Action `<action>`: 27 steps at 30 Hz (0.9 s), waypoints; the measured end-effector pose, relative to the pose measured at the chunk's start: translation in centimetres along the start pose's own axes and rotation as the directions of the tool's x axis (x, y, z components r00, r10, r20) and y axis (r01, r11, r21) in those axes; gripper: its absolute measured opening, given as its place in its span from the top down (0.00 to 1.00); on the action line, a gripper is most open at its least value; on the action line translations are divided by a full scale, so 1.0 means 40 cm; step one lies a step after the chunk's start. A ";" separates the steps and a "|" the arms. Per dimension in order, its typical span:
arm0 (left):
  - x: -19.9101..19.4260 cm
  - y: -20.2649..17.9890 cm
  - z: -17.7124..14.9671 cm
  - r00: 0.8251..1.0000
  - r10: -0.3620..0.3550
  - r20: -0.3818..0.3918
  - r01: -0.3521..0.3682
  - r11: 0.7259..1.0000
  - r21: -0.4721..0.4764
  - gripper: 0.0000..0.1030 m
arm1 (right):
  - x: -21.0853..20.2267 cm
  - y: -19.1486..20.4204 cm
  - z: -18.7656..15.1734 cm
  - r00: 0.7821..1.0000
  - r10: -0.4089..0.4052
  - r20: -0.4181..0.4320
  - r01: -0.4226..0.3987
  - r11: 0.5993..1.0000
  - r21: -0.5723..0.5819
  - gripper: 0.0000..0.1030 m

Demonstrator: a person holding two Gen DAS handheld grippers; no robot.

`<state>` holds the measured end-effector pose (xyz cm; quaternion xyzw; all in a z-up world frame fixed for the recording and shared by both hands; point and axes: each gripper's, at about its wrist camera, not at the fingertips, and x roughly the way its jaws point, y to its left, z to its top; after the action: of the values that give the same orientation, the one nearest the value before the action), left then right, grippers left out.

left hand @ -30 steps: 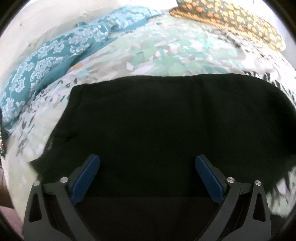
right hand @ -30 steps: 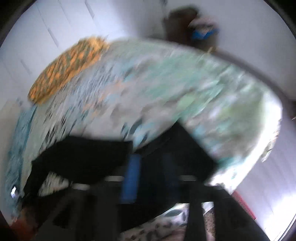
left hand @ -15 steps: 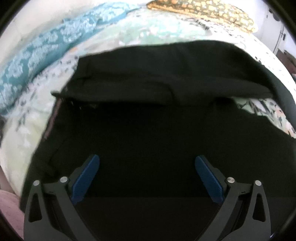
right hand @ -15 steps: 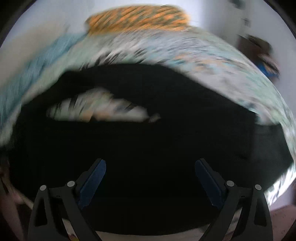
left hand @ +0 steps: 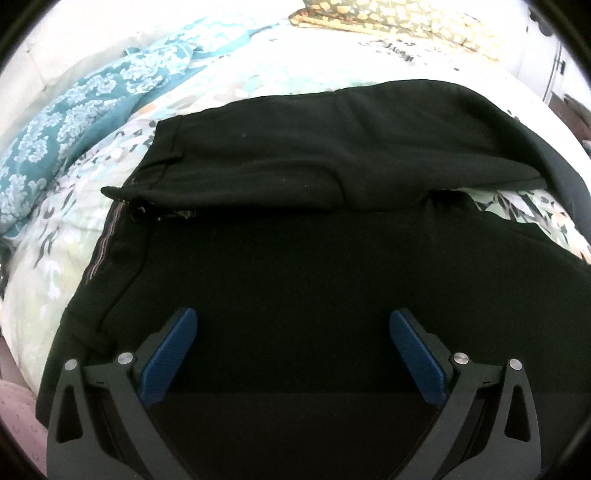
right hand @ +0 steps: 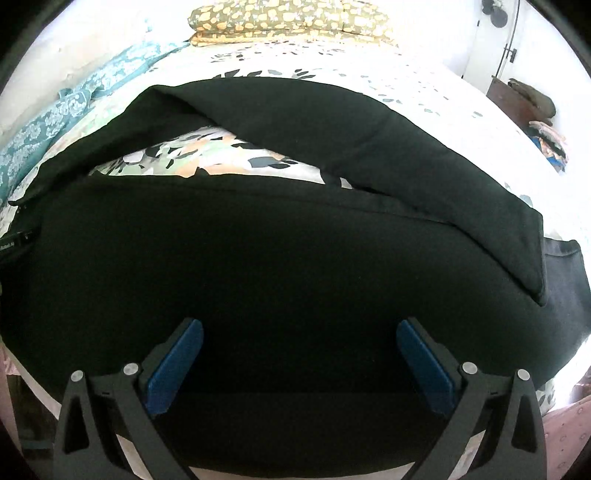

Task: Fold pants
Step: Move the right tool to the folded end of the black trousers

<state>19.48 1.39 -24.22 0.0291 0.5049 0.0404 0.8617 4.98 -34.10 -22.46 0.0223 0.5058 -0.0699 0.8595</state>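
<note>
Black pants (left hand: pixel 295 251) lie spread on a floral bedspread (left hand: pixel 236 85). The waistband with its zipper (left hand: pixel 162 216) is at the left in the left wrist view. The two legs part, showing bedspread between them (right hand: pixel 207 158), and the far leg (right hand: pixel 332 136) lies slanted across the near one at the hem end. My left gripper (left hand: pixel 293 332) is open and empty, low over the near leg by the waist. My right gripper (right hand: pixel 299 343) is open and empty over the near leg (right hand: pixel 258 240) towards the hem.
A teal patterned cloth (left hand: pixel 74 110) lies at the bed's left side. An orange patterned pillow (right hand: pixel 288 18) sits at the head of the bed. A dark cabinet with clothes (right hand: pixel 528 107) stands at the right by the wall. The bed's near edge is just below both grippers.
The right gripper has let go of the pants and opened, then swung round to face the bed. The left view has shifted, now showing the waistband and the parted legs.
</note>
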 end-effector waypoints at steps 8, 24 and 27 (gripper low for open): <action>-0.002 -0.001 -0.002 1.000 0.008 0.012 -0.008 1.000 -0.001 0.00 | -0.035 -0.023 0.031 0.996 0.078 0.037 -0.081 0.994 0.078 0.01; -0.007 -0.003 -0.010 0.999 0.020 0.034 -0.020 1.000 -0.003 0.00 | -0.050 -0.358 0.007 0.962 0.146 0.230 -0.262 0.729 0.632 0.05; -0.006 -0.003 -0.010 0.999 0.019 0.035 -0.019 1.000 -0.004 0.00 | -0.043 -0.384 0.020 0.975 0.091 0.204 -0.202 0.750 0.630 0.05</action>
<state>19.01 1.26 -24.20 0.0330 0.4894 0.0489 0.8700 2.65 -49.23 -20.08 0.3515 0.3766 -0.1738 0.8393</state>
